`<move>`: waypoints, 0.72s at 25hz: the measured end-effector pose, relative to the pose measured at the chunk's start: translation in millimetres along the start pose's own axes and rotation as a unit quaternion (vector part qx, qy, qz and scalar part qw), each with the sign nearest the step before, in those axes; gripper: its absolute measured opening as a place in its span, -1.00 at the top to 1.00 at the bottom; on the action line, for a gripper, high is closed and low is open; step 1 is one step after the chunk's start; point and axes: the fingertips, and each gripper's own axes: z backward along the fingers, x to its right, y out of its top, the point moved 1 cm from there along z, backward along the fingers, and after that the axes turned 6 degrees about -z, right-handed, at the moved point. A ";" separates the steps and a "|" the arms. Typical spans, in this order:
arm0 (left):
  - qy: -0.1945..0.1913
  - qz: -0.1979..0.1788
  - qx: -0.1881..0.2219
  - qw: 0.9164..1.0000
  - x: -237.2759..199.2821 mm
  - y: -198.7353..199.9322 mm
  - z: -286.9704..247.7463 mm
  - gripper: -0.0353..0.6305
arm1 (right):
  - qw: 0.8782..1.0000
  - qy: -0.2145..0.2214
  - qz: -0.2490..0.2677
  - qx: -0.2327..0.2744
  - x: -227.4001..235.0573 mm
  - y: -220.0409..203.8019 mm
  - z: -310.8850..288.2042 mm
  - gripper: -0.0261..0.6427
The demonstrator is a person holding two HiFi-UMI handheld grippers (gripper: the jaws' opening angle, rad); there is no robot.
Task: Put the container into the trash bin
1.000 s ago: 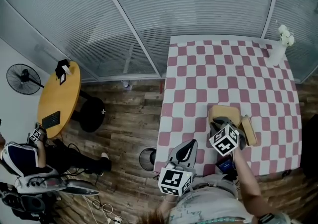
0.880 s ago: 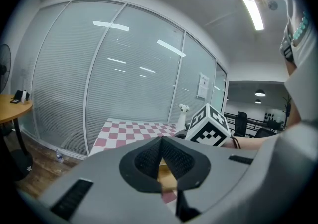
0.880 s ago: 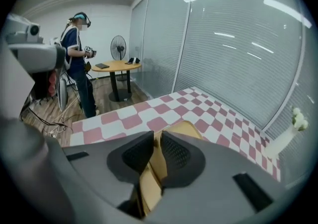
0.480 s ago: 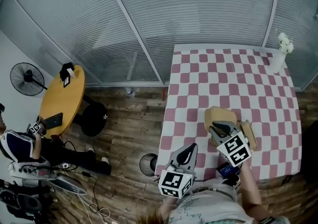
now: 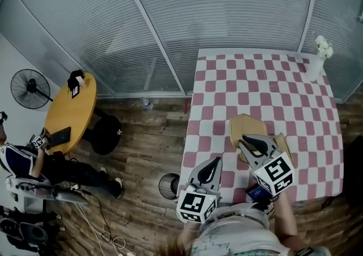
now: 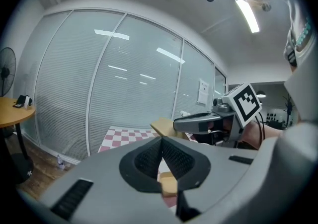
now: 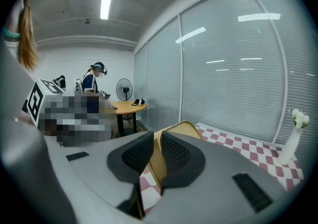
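Observation:
My right gripper (image 5: 245,140) is shut on the wall of a tan container (image 5: 243,125) and holds it lifted above the checked table (image 5: 255,79). In the right gripper view the tan wall (image 7: 181,128) stands pinched between the dark pads of the right gripper (image 7: 156,136). A second tan part (image 5: 285,147) shows just right of that gripper. The left gripper (image 5: 214,162) hovers at the table's near left corner, shut and empty. The left gripper (image 6: 161,141) also sees the container (image 6: 161,126). A round trash bin (image 5: 169,184) stands on the floor left of the table.
A white vase with flowers (image 5: 317,59) stands at the table's far right corner. Glass walls with blinds run behind the table. A round yellow table (image 5: 68,110), a fan (image 5: 28,89) and a seated person (image 5: 22,164) are at the far left. A blue object (image 5: 256,193) lies near the table's front edge.
The right gripper has risen with the container, lifting it off the table and tipping it. The left gripper has barely moved.

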 end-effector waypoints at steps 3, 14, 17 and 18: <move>-0.006 -0.005 0.006 1.000 -2.5 7.1 2.9 0.88 | 1.000 -0.008 0.000 0.014 -4.1 13.7 6.7 0.79; -0.033 -0.014 0.025 0.999 -8.3 19.5 22.5 0.88 | 0.999 -0.019 0.016 0.028 -30.8 28.1 6.0 0.79; -0.032 -0.015 0.030 0.999 -19.2 20.5 36.3 0.88 | 0.999 -0.014 0.020 0.029 -46.4 32.7 -2.2 0.79; -0.030 -0.015 0.032 0.999 -23.7 20.7 41.8 0.88 | 0.999 -0.009 0.022 0.028 -53.0 34.5 -5.7 0.79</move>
